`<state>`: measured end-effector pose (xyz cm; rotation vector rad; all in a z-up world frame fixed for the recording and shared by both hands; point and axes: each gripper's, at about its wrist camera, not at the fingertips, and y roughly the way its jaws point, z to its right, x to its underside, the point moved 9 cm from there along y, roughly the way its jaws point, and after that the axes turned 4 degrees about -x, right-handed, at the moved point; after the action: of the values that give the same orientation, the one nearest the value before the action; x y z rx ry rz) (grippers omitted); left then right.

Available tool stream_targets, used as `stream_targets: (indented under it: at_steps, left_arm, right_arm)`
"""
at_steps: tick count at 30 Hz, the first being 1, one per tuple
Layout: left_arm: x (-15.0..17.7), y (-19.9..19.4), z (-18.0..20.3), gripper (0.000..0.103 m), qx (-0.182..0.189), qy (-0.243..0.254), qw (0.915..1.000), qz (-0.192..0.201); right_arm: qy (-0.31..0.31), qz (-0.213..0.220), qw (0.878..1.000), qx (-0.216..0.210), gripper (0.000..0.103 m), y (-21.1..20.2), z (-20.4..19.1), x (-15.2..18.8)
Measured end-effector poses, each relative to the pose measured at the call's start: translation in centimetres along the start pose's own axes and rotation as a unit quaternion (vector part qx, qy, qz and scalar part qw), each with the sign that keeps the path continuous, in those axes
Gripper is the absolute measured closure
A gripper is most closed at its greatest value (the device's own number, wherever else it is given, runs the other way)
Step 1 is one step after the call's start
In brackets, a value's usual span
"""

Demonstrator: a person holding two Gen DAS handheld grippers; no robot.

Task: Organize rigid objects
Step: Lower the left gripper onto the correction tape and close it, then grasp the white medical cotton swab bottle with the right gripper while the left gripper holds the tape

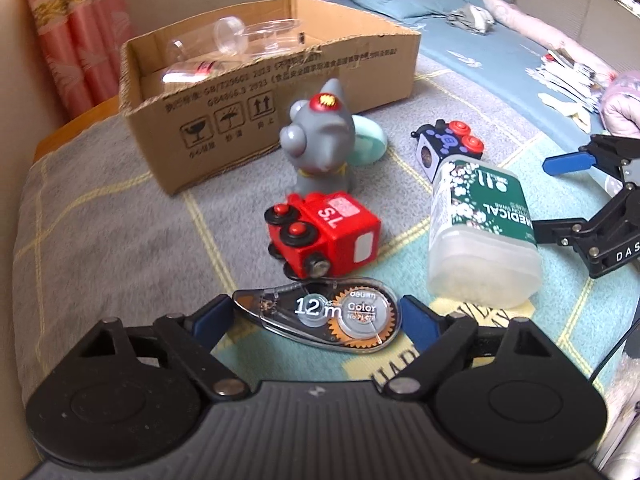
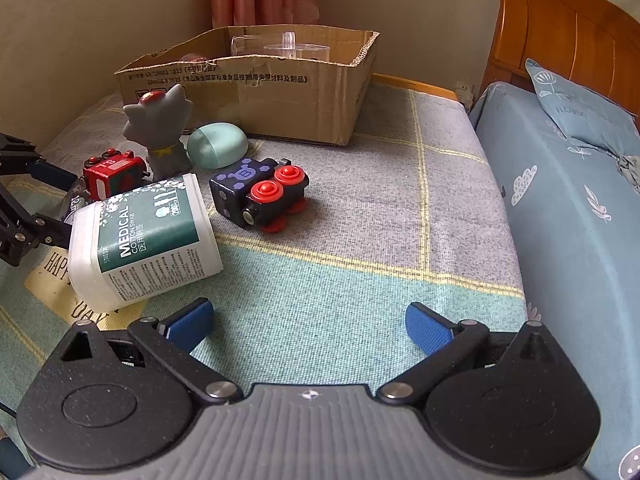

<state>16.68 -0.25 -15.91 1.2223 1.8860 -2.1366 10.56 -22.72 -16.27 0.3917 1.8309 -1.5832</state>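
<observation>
1. Closing in with the left gripper (image 1: 316, 314): we see its blue pads on either side of the clear teardrop-shaped plastic correction-tape dispenser (image 1: 320, 316), which lies flat on the grey-and-teal checked blanket (image 1: 120, 240). Jaws fairly wide; the pads look close to the dispenser's ends, but we cannot tell whether they press on it yet.
2. Right gripper (image 2: 308, 324) hangs with its jaws spread and nothing between them, over bare blanket.
3. Just beyond the dispenser: red toy train block with black wheels (image 1: 324, 236), on its side. Behind it, a grey rubber cat-like figure (image 1: 320, 140), upright, and a mint-green oval case (image 1: 368, 140).
4. To the right: white plastic cotton-swab tub with green label (image 1: 480, 232), lying down; a dark blue toy train block with red wheels (image 1: 444, 148) past it.
5. Open brown cardboard box (image 1: 280, 92) at the far end, clear plastic containers (image 1: 232, 36) already inside; we judge it the destination.
6. Our judgement for the grip: squeeze the dispenser's long axis squarely, pads low, since the smooth shell may skid or pivot; lift clear of the red train before carrying.
</observation>
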Motion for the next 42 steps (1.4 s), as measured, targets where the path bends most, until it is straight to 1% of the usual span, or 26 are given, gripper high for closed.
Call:
stream_targets:
  at_steps: [4, 6, 8, 10, 14, 17, 18, 21, 29, 31, 35, 38, 42]
  left_arm:
    - [1.3, -0.8, 0.1, 0.014, -0.029, -0.042, 0.9986, -0.011]
    - [2.2, -1.5, 0.0, 0.014, -0.051, -0.077, 0.9955, -0.022]
    - [3.1, -2.2, 0.1, 0.014, -0.070, -0.114, 0.9906, -0.029]
    - [3.8, -2.8, 0.6, 0.014, -0.074, -0.129, 0.9887, -0.025]
    - [4.6, -3.1, 1.4, 0.010, -0.071, -0.102, 0.9921, -0.017]
    - [4.4, -3.0, 1.4, 0.008, -0.061, -0.089, 0.9940, -0.016]
    - [4.4, -2.9, 1.3, 0.006, -0.059, -0.083, 0.9947, -0.014]
    - [4.4, -2.8, 1.4, 0.005, -0.054, -0.079, 0.9953, -0.013]
    - [4.6, -3.2, 1.8, 0.008, -0.072, -0.104, 0.9919, -0.006]
    - [4.6, -3.3, 1.9, 0.011, -0.072, -0.107, 0.9916, -0.002]
    - [4.6, -3.4, 1.9, 0.013, -0.074, -0.111, 0.9911, 0.002]
    - [4.5, -3.4, 1.8, 0.013, -0.074, -0.110, 0.9911, 0.003]
    - [4.5, -3.5, 1.7, 0.014, -0.073, -0.109, 0.9913, 0.005]
  right_arm:
    - [-0.006, -0.001, 1.000, -0.005, 0.000, -0.3, -0.5, 0.3]
    - [-0.013, 0.000, 1.000, -0.010, 0.000, -0.5, -0.9, 0.6]
    - [-0.018, 0.001, 1.000, -0.015, 0.000, -0.6, -1.2, 0.7]
    - [-0.022, 0.001, 1.000, -0.018, 0.000, -0.7, -1.5, 0.8]
    - [-0.032, -0.002, 0.999, -0.028, 0.000, -0.8, -2.0, 0.9]
    - [-0.043, -0.001, 0.998, -0.038, 0.000, -0.8, -2.5, 1.0]
    - [-0.048, -0.001, 0.998, -0.042, 0.000, -0.9, -2.8, 1.0]
    - [-0.063, 0.000, 0.996, -0.057, 0.000, -1.0, -3.5, 1.2]
    - [-0.118, -0.009, 0.988, -0.103, 0.000, -0.3, -6.4, 0.4]
    - [-0.127, -0.013, 0.986, -0.112, 0.000, 0.1, -7.1, 0.0]
    - [-0.146, -0.013, 0.982, -0.122, 0.000, 0.7, -8.4, -1.1]
    - [-0.159, -0.002, 0.981, -0.115, 0.000, 0.7, -9.1, -2.2]
    - [-0.168, 0.008, 0.978, -0.122, 0.000, 0.5, -9.8, -3.6]
